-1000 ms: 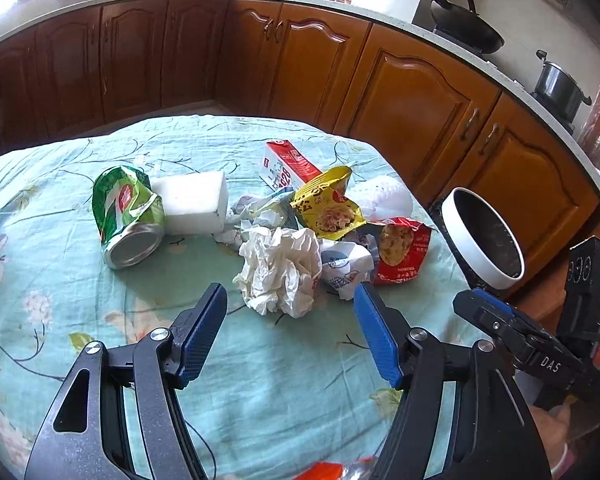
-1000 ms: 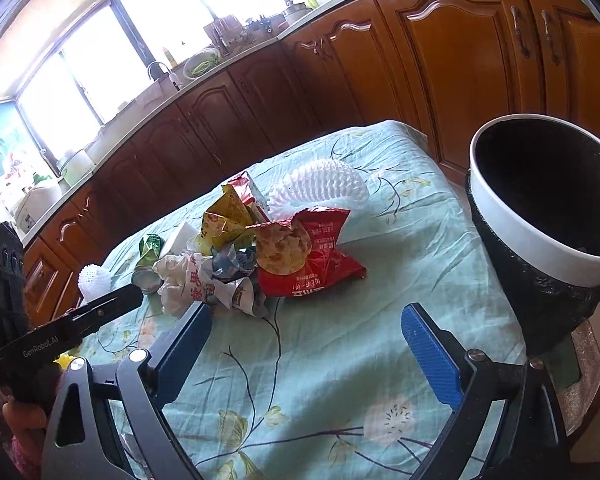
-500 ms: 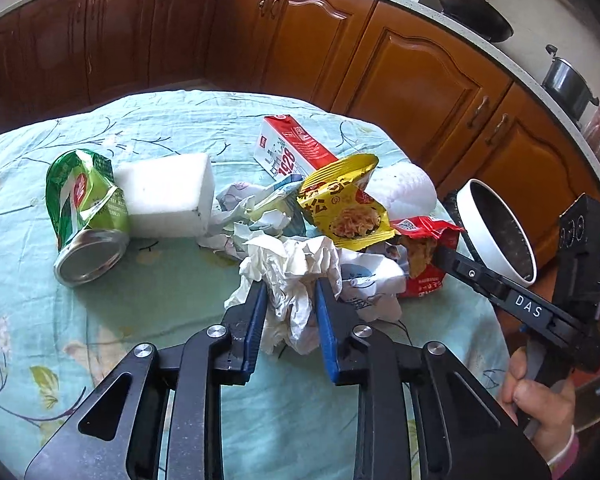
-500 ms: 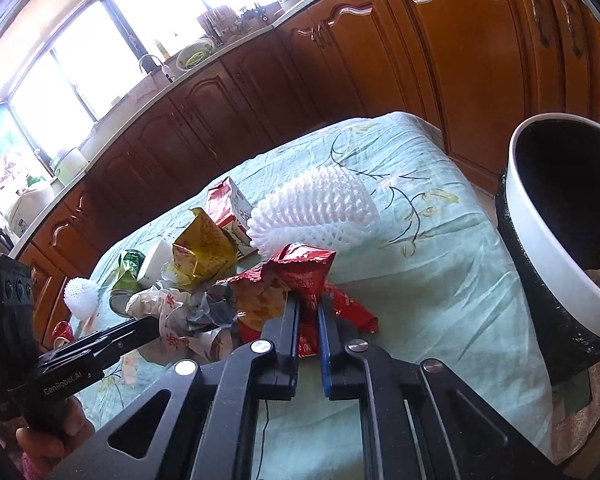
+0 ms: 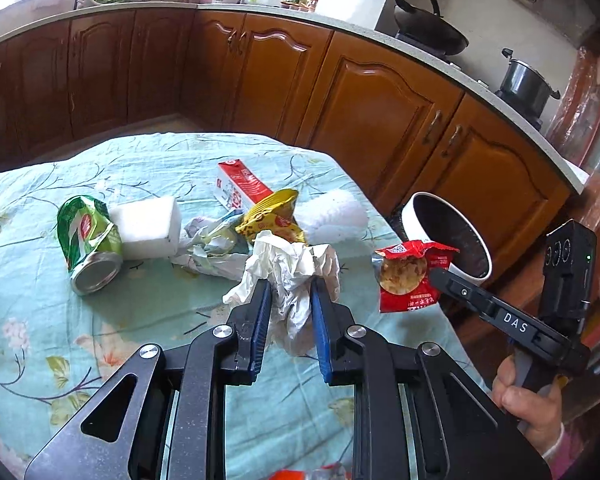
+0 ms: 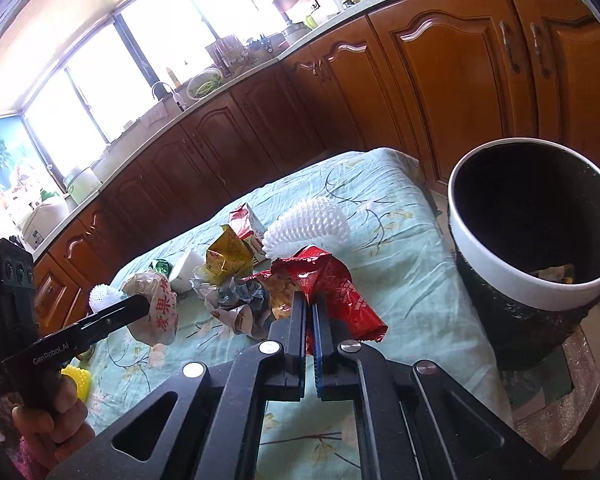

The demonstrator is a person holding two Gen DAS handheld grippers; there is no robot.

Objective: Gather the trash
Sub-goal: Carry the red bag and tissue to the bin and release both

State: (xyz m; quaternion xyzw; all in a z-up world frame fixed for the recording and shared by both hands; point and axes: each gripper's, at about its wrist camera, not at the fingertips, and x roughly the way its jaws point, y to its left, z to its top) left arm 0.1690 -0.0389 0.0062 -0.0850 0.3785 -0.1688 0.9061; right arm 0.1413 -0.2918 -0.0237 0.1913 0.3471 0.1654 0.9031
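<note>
Left gripper [image 5: 288, 300]: my jaws are clamped narrow on the crumpled white paper [image 5: 296, 268], held above the table [image 5: 40, 320].
Right gripper [image 6: 309, 312]: my jaws are pressed nearly together on the red snack bag [image 6: 332, 284], which hangs lifted.
Bin [image 6: 476, 248]: beside the table edge, white rim, dark inside.
Remaining trash: green can [image 5: 90, 240], foam block [image 5: 148, 226], yellow wrapper [image 5: 274, 218], red carton [image 5: 242, 188] on the cloth.

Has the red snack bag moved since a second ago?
Yes. The red snack bag, pinched in the right gripper, has left the pile beside the yellow packet and now hangs off the table, nearer the bin.
</note>
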